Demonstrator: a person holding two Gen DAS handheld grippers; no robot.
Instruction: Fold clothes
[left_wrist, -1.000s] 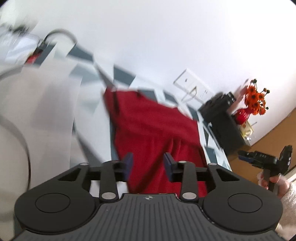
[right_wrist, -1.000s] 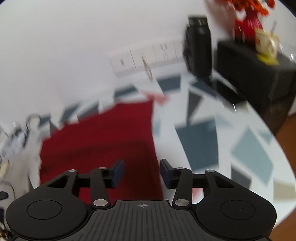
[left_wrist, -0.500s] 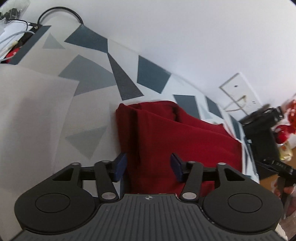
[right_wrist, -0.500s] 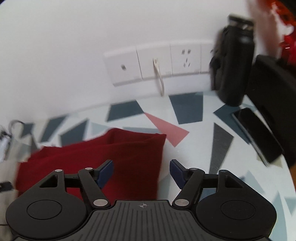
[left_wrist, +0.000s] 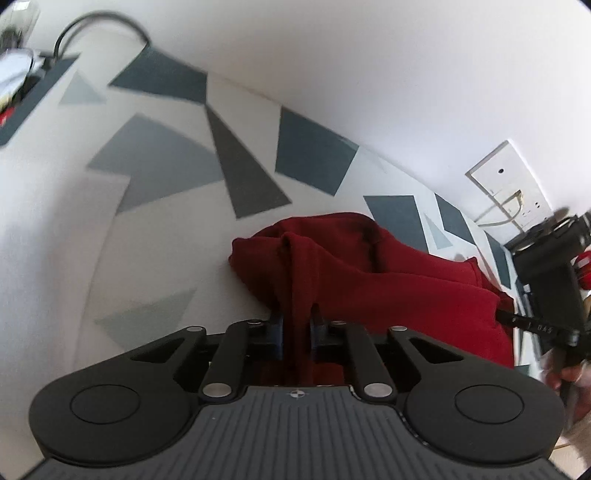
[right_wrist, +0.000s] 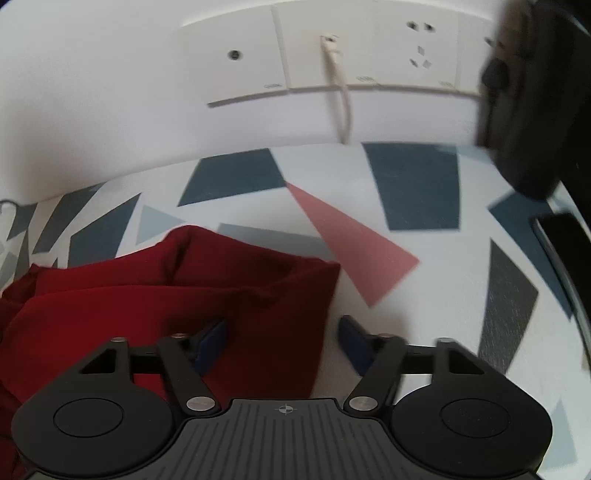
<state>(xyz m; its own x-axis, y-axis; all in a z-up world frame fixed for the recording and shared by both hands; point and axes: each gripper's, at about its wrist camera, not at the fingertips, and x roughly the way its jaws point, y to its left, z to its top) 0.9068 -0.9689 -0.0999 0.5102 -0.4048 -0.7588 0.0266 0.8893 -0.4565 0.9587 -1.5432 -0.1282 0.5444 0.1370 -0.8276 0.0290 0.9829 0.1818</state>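
**A:** The red garment (left_wrist: 388, 280) lies bunched on the patterned table (left_wrist: 155, 155), in the middle of the left view and the lower left of the right one. The left gripper (left_wrist: 296, 332) has just been closing and is now pinched on a ridge of the cloth.

**B:** And the right gripper (right_wrist: 282, 341)? Its jaws have been closing too, but they look wide apart here, with the garment's edge lying between them. One pad sits on the cloth, the other on bare table, so I'd say it has hold of nothing yet.

**A:** That's my worry. If it grabs only the hem's top layer, or misses, the fold will drag lopsided from the left pinch.

**B:** The dark phone-like slab (right_wrist: 561, 240) at the right edge could get swept too.

**A:** Hard to say how many layers the left holds; the gripper's body hides the near cloth. The black object (right_wrist: 532, 96) upper right is blurred and cut off.
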